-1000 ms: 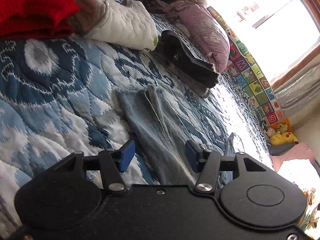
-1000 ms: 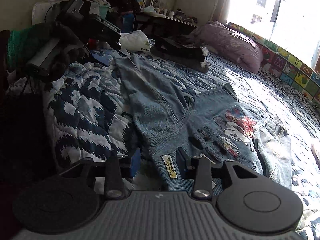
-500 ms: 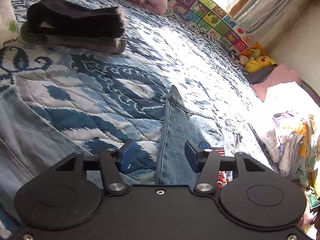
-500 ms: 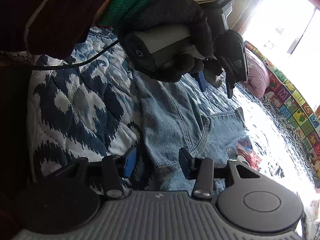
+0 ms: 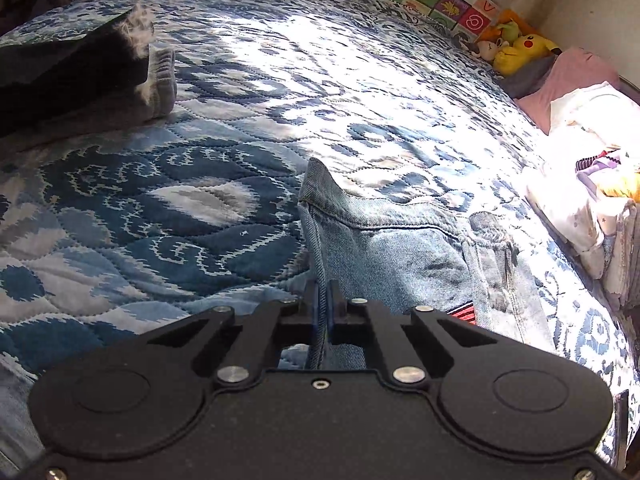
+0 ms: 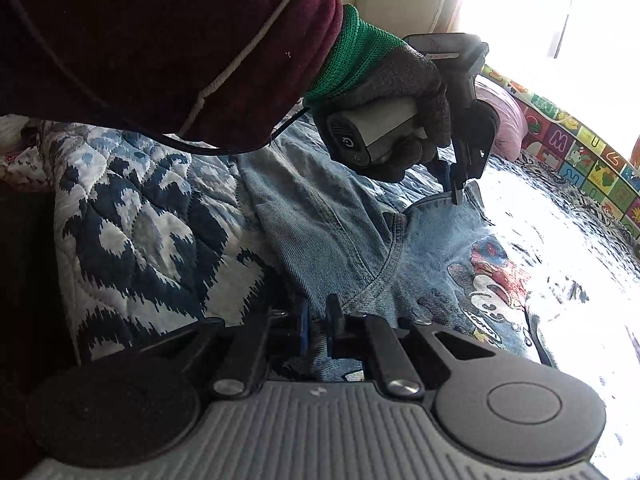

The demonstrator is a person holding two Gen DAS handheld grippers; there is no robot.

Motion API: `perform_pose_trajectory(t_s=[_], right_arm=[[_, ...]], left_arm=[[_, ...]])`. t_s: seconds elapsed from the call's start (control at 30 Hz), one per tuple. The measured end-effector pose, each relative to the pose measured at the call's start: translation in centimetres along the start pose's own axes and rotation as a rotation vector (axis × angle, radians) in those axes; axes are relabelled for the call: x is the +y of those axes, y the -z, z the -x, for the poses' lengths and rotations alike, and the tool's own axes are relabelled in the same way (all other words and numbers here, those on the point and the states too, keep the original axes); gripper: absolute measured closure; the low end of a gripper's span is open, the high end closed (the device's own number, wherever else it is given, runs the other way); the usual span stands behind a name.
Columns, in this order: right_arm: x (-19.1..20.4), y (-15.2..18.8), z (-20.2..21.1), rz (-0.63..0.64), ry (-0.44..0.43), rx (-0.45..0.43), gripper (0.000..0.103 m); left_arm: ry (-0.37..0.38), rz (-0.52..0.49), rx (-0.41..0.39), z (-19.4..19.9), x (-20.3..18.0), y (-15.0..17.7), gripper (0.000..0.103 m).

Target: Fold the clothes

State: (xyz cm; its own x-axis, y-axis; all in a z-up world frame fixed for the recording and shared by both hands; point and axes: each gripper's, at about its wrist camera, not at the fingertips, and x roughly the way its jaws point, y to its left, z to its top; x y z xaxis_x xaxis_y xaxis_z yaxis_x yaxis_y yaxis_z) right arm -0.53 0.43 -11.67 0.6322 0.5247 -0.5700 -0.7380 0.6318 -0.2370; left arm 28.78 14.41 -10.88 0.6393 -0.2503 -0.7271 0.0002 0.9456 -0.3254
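play mat (image 6: 560,140) — letter M | handle (image 6: 374,138) — power symbol

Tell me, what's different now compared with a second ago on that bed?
Both grippers were open a second ago. Since then the left gripper swung from one end of the denim garment to the other and shut on its edge; the right gripper closed on the near edge by the pocket. The garment still lies on the blue quilt, and the dark folded clothes have not moved.
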Motion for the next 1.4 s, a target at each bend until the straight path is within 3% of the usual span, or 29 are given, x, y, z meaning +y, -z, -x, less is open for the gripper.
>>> perform_pose_trajectory(t_s=[0.33, 0.8, 0.9, 0.93, 0.97, 1.0, 1.13, 1.23, 1.33, 1.4], right_arm=[[-3.3, 1.2, 3.2, -0.190, 0.008, -0.083, 0.094], [-9.0, 5.2, 3.7, -0.529, -0.030, -0.059, 0.094], [-9.4, 5.7, 3.7, -0.577, -0.041, -0.056, 0.094], [-9.5, 5.8, 3.8, -0.589, -0.043, -0.055, 0.094], [-9.6, 5.9, 3.8, -0.600, -0.046, -0.055, 0.094], [-9.7, 6.0, 3.8, -0.614, -0.053, -0.053, 0.094], [-10.0, 6.4, 3.8, -0.642, -0.066, -0.050, 0.094], [-10.1, 6.6, 3.8, -0.659, -0.074, -0.052, 0.094], [-10.2, 6.7, 3.8, -0.668, -0.072, -0.053, 0.094], [-10.2, 6.8, 3.9, -0.670, -0.070, -0.054, 0.093]], left_arm=[[-0.058, -0.061, -0.013, 0.7, -6.1, -1.3, 0.102], [-0.185, -0.204, 0.063, -4.6, -13.9, 0.6, 0.101], [-0.121, -0.215, 0.074, -5.3, -14.2, 0.9, 0.098], [-0.094, -0.216, 0.078, -5.4, -14.2, 1.0, 0.089], [-0.067, -0.212, 0.072, -5.0, -14.2, 0.8, 0.079], [-0.043, -0.196, 0.048, -4.1, -14.1, 0.6, 0.076], [0.016, -0.167, -0.066, 1.7, -12.3, 0.1, 0.075], [0.010, -0.111, -0.135, 6.9, -8.9, 2.0, 0.074], [-0.027, 0.027, -0.177, 11.9, -3.7, 6.0, 0.064], [-0.054, 0.129, -0.195, 14.1, -0.4, 8.6, 0.063]])
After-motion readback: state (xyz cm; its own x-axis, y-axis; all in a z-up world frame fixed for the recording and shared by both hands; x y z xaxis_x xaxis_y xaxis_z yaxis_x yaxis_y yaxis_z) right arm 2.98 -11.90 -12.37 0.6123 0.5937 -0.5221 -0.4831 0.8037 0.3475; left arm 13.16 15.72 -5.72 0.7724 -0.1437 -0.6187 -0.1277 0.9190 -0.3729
